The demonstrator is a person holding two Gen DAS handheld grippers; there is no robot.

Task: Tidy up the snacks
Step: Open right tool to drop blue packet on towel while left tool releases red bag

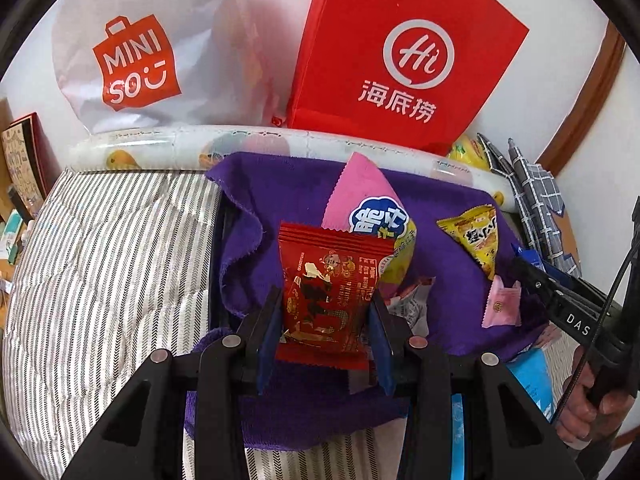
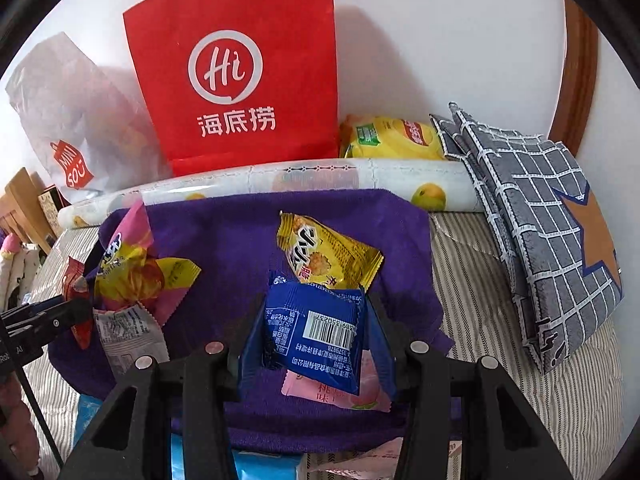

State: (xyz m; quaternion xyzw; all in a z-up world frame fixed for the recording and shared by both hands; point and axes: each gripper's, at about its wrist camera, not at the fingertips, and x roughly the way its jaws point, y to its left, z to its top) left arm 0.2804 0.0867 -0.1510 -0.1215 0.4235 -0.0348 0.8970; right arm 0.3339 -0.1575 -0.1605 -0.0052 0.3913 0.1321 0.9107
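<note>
Left wrist: left hand-held gripper (image 1: 325,312) clamps red packet (image 1: 330,292); right (image 2: 316,334) clamps blue packet (image 2: 316,332).

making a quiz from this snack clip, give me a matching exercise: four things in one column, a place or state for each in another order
Things:
1. red snack packet
2. blue snack packet
3. yellow snack packet
4. red paper bag

Places or states:
A. standing against the wall
B. clamped in the left gripper
C. lying on the purple cloth
D. clamped in the right gripper

Pairs: 1-B, 2-D, 3-C, 4-A
</note>
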